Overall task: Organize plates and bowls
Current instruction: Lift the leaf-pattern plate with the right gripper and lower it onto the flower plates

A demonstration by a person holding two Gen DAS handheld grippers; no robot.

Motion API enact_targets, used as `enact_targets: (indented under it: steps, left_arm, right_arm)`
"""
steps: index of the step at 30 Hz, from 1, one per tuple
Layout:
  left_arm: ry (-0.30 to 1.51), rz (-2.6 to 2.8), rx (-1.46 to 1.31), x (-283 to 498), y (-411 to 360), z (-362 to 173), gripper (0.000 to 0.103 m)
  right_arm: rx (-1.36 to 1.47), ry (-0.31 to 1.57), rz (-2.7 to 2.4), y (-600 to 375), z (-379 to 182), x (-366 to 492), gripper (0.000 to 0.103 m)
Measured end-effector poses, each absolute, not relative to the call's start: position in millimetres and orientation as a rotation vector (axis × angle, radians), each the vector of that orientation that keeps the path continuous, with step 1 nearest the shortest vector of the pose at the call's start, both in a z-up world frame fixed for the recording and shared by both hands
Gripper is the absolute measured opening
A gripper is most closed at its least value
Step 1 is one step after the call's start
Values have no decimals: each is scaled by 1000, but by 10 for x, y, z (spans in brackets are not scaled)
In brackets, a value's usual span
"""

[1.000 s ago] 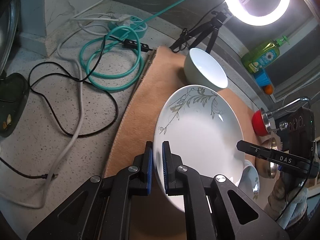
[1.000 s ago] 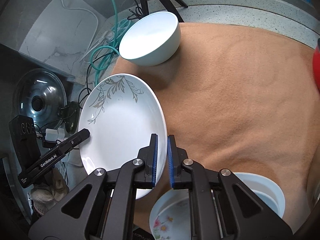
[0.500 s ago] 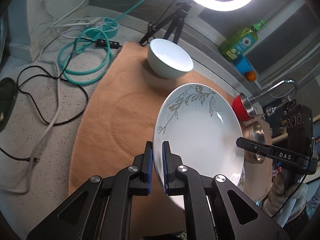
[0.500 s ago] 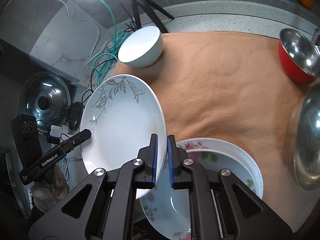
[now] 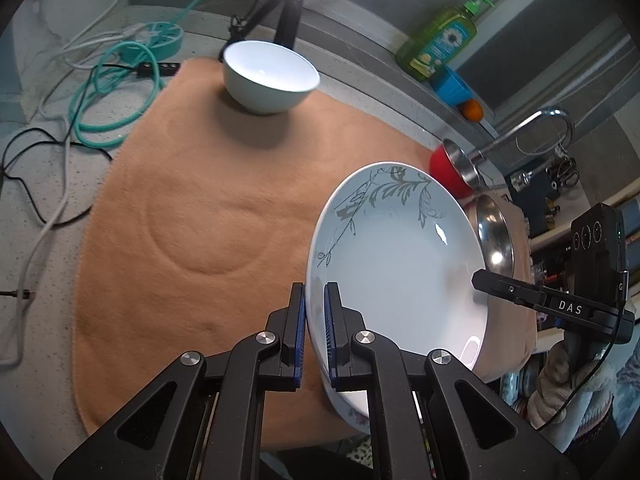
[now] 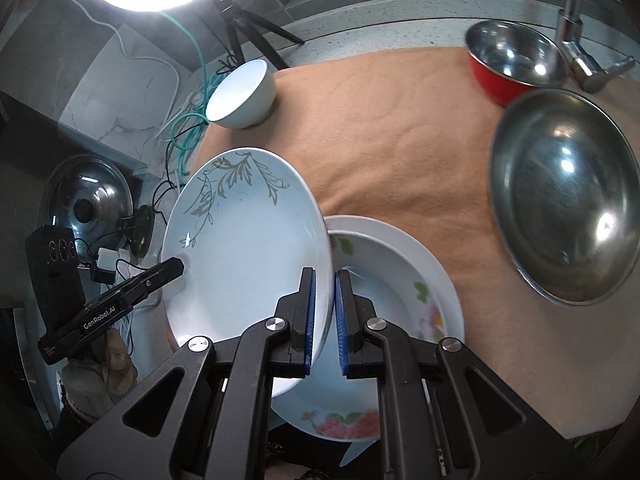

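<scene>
We hold one leaf-patterned plate (image 5: 400, 272) with both tools.
Left gripper (image 5: 315, 320) and right gripper (image 6: 324, 308) clamp opposite rims, above the floral plate (image 6: 404, 320).

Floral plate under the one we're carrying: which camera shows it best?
The right wrist view. There the floral plate lies on the mat, its pink flowers and right rim plain beside the held leaf plate. In the left wrist view only a sliver of it peeks out below the leaf plate.

Leaf-patterned plate (image 6: 248, 248) tilted above floral plates (image 6: 400, 312)
</scene>
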State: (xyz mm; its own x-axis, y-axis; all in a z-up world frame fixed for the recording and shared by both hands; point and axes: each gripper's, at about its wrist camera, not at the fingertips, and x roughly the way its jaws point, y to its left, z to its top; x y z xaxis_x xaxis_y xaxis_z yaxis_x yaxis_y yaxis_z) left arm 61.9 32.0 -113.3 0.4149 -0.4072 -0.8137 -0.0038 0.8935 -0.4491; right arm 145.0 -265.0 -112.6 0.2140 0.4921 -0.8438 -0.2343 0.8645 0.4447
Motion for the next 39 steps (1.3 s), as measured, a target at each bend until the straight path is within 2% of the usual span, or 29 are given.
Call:
enact_targets:
  steps: [18, 39]
  left_arm:
    - [1190, -333, -348, 502, -150, -1250, 7]
    - [1230, -326, -314, 479, -259, -1380, 7]
  right_arm:
    - [275, 1291, 447, -3184, -1301, 1159, 10]
    - [279, 1331, 435, -3208, -1488, 1132, 10]
